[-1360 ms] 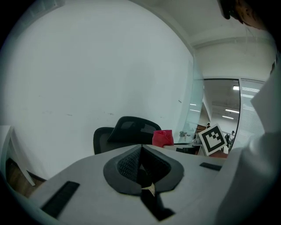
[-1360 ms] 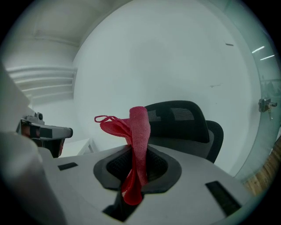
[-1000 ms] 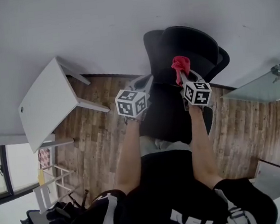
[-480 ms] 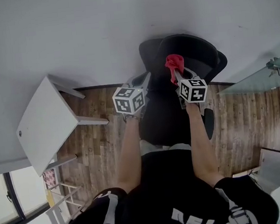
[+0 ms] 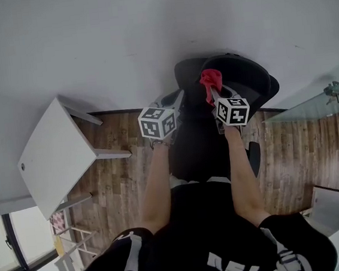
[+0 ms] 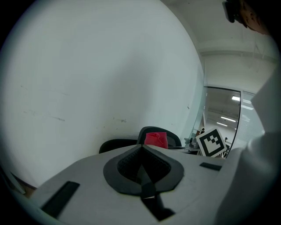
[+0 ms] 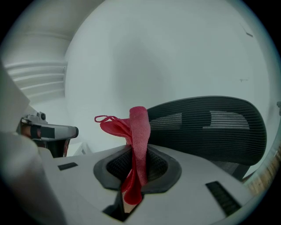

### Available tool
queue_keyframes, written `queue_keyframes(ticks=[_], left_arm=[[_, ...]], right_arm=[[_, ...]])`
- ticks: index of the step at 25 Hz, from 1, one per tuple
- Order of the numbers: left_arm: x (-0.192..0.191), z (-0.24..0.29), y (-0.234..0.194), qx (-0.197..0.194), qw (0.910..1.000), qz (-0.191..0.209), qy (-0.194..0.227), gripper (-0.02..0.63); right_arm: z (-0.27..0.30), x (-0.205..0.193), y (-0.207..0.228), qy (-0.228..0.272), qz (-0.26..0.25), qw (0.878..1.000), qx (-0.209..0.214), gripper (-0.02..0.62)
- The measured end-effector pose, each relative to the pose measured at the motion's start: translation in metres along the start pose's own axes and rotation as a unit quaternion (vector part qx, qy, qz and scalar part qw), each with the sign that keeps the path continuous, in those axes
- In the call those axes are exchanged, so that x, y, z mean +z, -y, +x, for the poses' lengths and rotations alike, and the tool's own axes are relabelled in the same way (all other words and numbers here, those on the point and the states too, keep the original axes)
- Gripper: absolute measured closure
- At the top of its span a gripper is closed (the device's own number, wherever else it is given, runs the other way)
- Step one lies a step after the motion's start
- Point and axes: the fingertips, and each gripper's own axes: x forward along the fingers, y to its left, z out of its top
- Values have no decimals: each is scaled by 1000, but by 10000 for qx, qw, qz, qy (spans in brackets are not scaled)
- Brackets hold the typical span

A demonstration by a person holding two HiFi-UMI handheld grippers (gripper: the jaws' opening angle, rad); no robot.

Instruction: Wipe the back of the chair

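One white table [image 5: 57, 153] fills the far left of the head view, its corner lower in the frame than a second ago. A strip of wood floor [image 5: 111, 180] lies open between it and the person's legs.

Next comes the left gripper [image 5: 175, 99]. Its jaws are pressed together with nothing between them, and it is held level beside the left edge of the chair [image 5: 247, 72]. Its own view shows pale wall [image 6: 101, 74] ahead and the chair's dark back low in the middle.

The chair stands close against the wall. Its mesh backrest has slid down the frame since the earlier pictures, while both grippers have kept almost the same place. The red cloth [image 5: 210, 78] therefore shows nearer the backrest's top rim than before.

The right gripper [image 7: 134, 154] has its jaws clamped on that cloth, which stands up out of them in a folded tuft. The backrest [image 7: 206, 125] curves behind it and off to the right. Whether cloth and mesh touch cannot be told.

At the far right a glass panel [image 5: 320, 107] with a metal fitting runs out from the wall, well apart from the chair, with bare floor between.
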Motion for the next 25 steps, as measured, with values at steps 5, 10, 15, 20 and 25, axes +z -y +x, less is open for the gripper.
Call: queue_keyframes(ticks=[5,10,15,20,25], left_arm=[[10,1,-20,117,9999,-4,51,581],[17,5,-30,109,9999,32,33,581],[22,14,-31,60,9999,117,-1,581],[29,23,-26,-27,9997,234,-38,581],[34,34,-17,-124,9994,313,-64,581]], right_arm=[[19,10,-1,46,60,10000,24,522],[31,15,0,41,164,9998,-48,522],[35,19,9,32,206,9997,-151,522],[35,24,21,74,283,9992,-287,520],[27,30,44,168,469,9975,-510,520]])
